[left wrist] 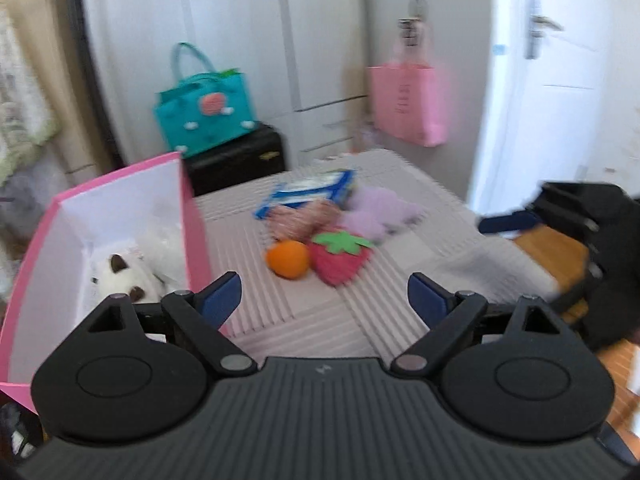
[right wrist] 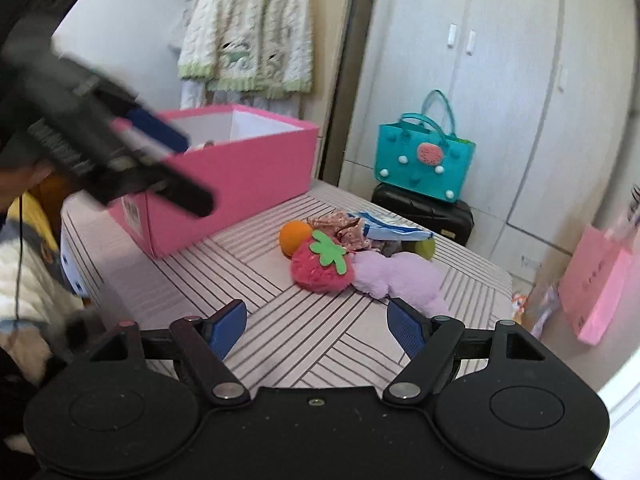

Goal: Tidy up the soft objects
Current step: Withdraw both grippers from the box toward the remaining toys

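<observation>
Both claws — left claw (left wrist: pixel 324 300), right claw (right wrist: pixel 318 328) — gape empty, closing on the plush strawberry (right wrist: pixel 320 268); next grab it for the pink box (right wrist: pixel 240 176).

The left hand-held gripper (left wrist: pixel 324 300) hangs with jaws wide apart and nothing between them above the striped worktop (left wrist: pixel 304 312). Ahead lie an orange plush (left wrist: pixel 288 258) touching a strawberry plush (left wrist: pixel 340 258). A pink box (left wrist: pixel 192 216) left holds a white plush (left wrist: pixel 124 280).

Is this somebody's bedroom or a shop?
Most likely a bedroom at home. White wardrobe doors line the wall, a knitted cardigan hangs up, and plush toys, like a strawberry, lie on a striped surface beside a pink box.
</observation>
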